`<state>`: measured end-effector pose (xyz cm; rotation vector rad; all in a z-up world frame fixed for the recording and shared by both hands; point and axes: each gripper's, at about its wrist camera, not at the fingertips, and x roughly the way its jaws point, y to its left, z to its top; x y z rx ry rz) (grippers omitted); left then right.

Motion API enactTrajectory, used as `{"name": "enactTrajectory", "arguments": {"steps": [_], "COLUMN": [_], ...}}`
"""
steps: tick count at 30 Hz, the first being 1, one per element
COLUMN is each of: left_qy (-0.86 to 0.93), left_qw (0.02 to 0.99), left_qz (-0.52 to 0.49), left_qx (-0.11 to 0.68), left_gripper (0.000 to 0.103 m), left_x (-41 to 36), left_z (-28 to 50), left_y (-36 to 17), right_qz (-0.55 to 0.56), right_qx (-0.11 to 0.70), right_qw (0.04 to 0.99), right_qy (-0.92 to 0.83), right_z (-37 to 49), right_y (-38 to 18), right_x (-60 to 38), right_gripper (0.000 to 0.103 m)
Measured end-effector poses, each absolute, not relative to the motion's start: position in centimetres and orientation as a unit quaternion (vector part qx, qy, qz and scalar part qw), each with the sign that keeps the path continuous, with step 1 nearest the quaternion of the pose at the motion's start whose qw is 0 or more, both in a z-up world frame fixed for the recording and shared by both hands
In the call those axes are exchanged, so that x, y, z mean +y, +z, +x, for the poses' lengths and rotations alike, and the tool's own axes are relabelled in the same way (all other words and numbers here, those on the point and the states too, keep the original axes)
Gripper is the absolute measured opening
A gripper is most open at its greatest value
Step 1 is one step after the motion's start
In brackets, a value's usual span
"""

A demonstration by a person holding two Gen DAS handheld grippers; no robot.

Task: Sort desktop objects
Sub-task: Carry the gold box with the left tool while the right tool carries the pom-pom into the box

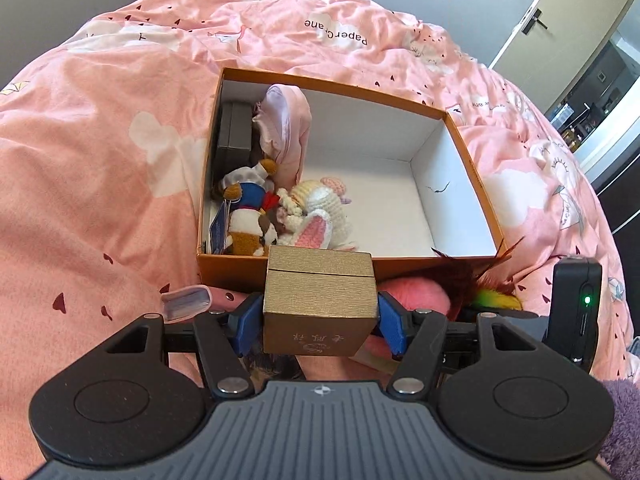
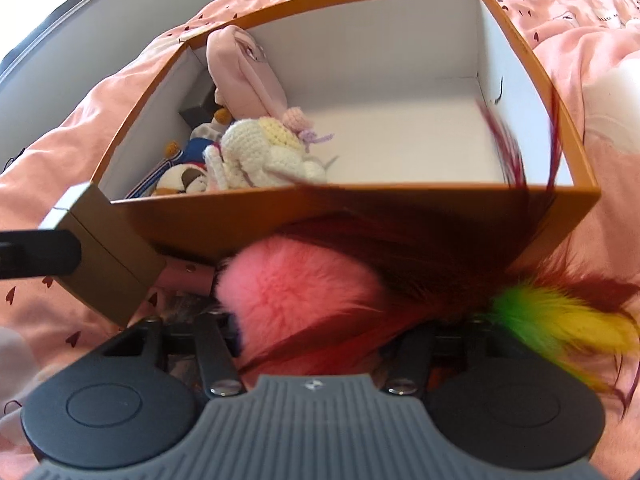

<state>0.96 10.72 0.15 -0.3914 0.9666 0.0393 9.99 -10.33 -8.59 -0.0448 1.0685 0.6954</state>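
A pink quilt (image 1: 100,128) carries an open orange box (image 1: 472,160), white inside, with plush toys (image 1: 256,208) and a crocheted doll (image 2: 256,152) packed along its left wall. Just outside the box's near wall, the left gripper (image 1: 319,322) clamps a gold box (image 1: 320,300) between its blue pads. The right gripper (image 2: 316,332) sits under a pink pompom feather toy (image 2: 296,296) that hides its fingers; its grip cannot be told.

Feather toy (image 2: 360,280) before orange box (image 2: 360,216); plushies (image 2: 256,152) inside
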Motion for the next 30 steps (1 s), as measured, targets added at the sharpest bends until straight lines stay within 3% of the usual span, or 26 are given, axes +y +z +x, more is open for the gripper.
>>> {"name": "enactTrajectory", "arguments": {"steps": [9,18,30], "left_qy": [0.028,0.02,0.018], "left_qw": [0.872,0.879,0.901], "left_qz": [-0.181,-0.179,-0.157], "left_qx": [0.454,0.442,0.404], "left_gripper": [0.071,0.07,0.07], "left_x": [10.9,10.4,10.2], "left_z": [1.0,1.0,2.5], "left_y": [1.0,2.3,5.3], "right_qz": [0.009,0.044,0.073], "right_qx": [0.495,0.433,0.358], "right_qw": [0.767,0.78,0.825], "right_qy": [0.407,0.45,0.431], "right_z": [6.4,3.8,8.1], "right_y": [-5.5,-0.4,4.8], "right_x": [-11.8,-13.6,-15.0], "right_gripper": [0.051,0.051,0.051]}}
